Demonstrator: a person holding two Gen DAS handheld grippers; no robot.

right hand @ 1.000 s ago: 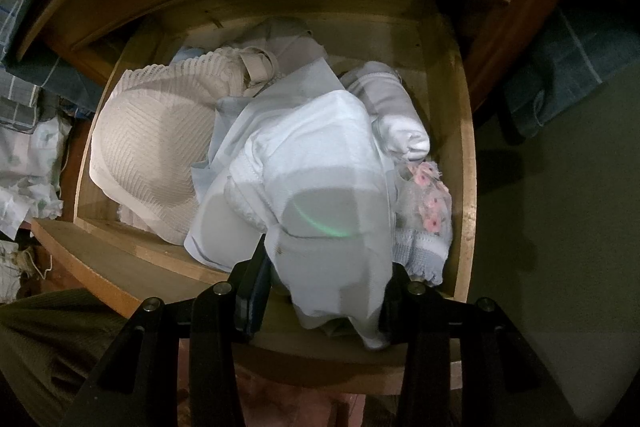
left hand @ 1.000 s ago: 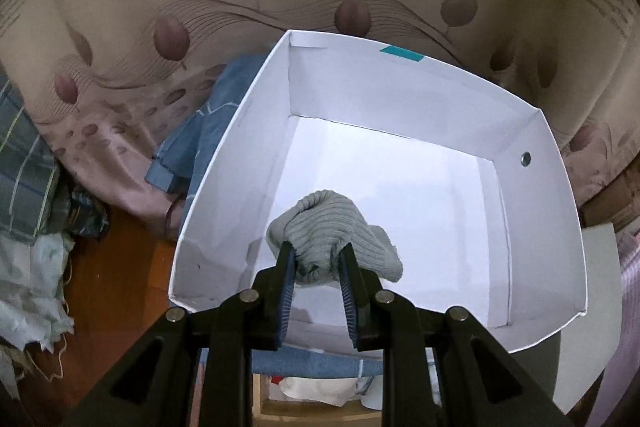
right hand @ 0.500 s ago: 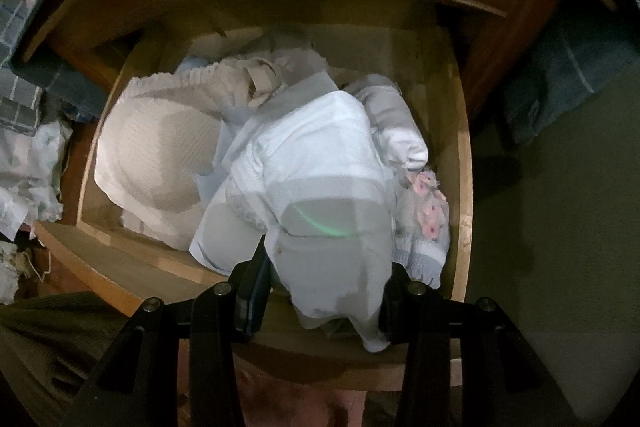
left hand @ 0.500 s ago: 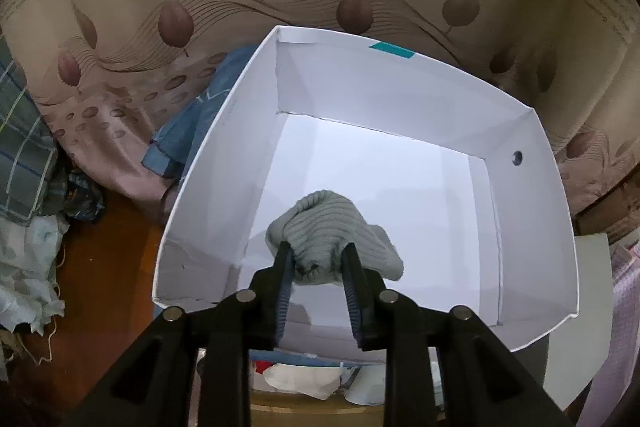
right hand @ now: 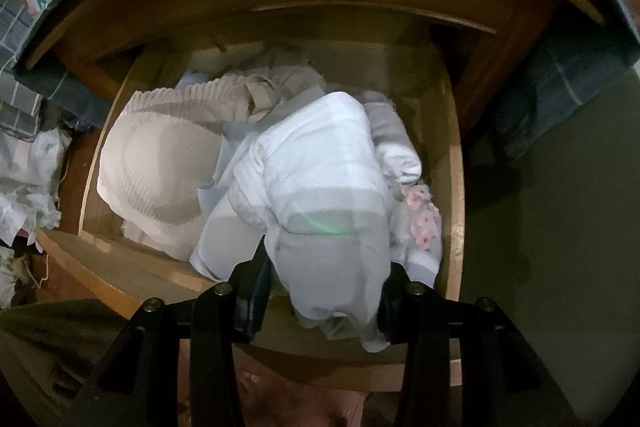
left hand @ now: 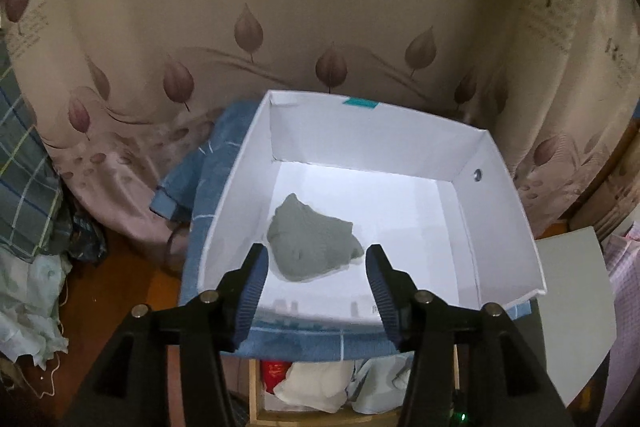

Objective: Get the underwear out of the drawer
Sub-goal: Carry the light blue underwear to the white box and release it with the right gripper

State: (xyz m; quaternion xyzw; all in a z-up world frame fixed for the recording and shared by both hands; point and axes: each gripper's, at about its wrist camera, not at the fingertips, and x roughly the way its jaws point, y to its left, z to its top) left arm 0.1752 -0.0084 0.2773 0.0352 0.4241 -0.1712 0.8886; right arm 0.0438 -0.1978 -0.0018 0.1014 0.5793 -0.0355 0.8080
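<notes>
While the left gripper (left hand: 314,283) is opening over the white box (left hand: 508,223), its fingers (left hand: 252,283) are standing wide with nothing between the pads. Grey underwear (left hand: 314,247) is lying loose on the box floor just beyond the tips, toward the near-left corner, clear of both pads; looks like a finished drop-off. Box is sitting on a blue cloth (left hand: 200,183), patterned curtain (left hand: 280,27) hanging behind it.

Right gripper (right hand: 324,291) is pointing steeply down at the open wooden drawer (right hand: 454,187), its fingers (right hand: 256,291) partly closed and clamping a white garment (right hand: 320,187). Bunched cloth is filling the gap, so the jaws are staying fairly wide. The garment is hanging over the drawer's front edge and trailing back onto the pile, so probably mid-lift, not yet free. Further in: ribbed cream piece (right hand: 160,163) on the left, floral piece (right hand: 424,223) on the right, more underwear behind.
</notes>
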